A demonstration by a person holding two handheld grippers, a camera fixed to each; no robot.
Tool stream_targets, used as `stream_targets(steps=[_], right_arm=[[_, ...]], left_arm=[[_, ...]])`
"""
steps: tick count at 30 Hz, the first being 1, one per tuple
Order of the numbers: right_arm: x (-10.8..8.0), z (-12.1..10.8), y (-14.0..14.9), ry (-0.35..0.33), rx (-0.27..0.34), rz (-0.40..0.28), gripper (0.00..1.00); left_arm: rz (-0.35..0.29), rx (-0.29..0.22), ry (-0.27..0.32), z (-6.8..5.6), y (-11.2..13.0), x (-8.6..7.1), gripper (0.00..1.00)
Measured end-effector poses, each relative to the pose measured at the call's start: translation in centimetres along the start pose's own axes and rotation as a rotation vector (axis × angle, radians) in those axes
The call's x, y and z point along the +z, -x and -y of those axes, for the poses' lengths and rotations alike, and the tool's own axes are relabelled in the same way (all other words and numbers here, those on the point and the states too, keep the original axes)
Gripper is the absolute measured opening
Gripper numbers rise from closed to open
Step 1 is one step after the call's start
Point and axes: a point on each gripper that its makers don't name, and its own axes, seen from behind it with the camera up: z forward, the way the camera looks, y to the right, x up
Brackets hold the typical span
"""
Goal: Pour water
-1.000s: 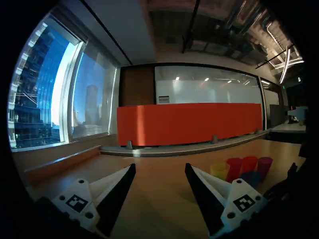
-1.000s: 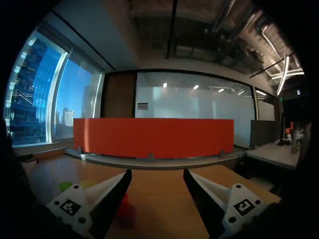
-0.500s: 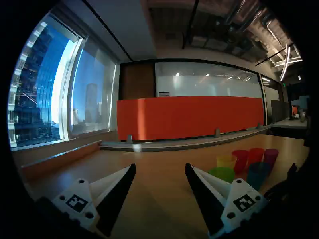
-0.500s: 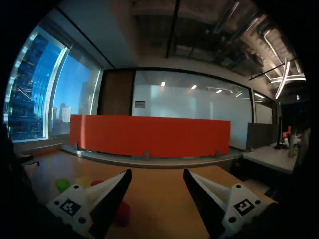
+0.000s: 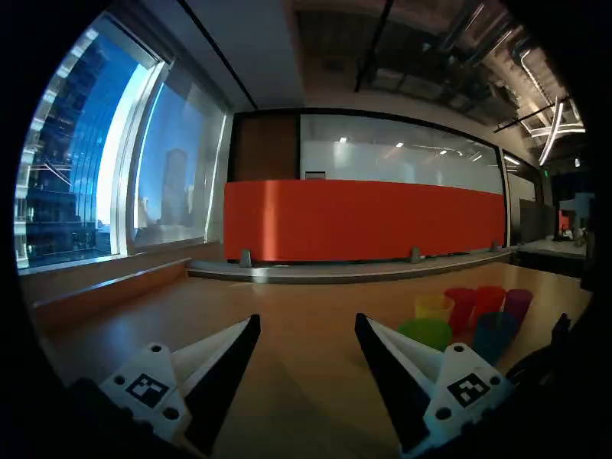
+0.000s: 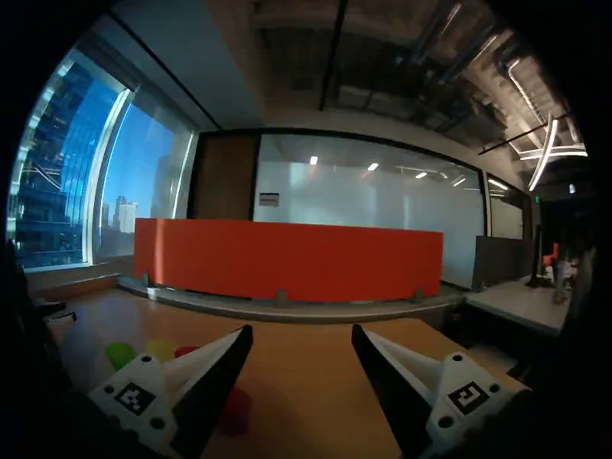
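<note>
Cups sit in a colourful little bunch on the wooden table, off to the right of the left gripper. The green cup and blue cup are nearest, with yellow, red and purple ones just behind. The left gripper's fingers are spread wide with nothing between them, and it's the same deal for the right gripper, which hangs over the table with a reddish cup low down beside one finger. On the far side there's an orange partition, and windows run along the left.
</note>
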Motion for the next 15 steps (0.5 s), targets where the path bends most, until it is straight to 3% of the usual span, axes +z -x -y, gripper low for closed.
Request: stream_targets(steps=[15], right_arm=[[-0.19, -0.18, 0.16, 0.003, 0.010, -0.002, 1.00]], left_arm=[[0.002, 0.006, -0.002, 0.08, -0.03, -0.08, 0.92]])
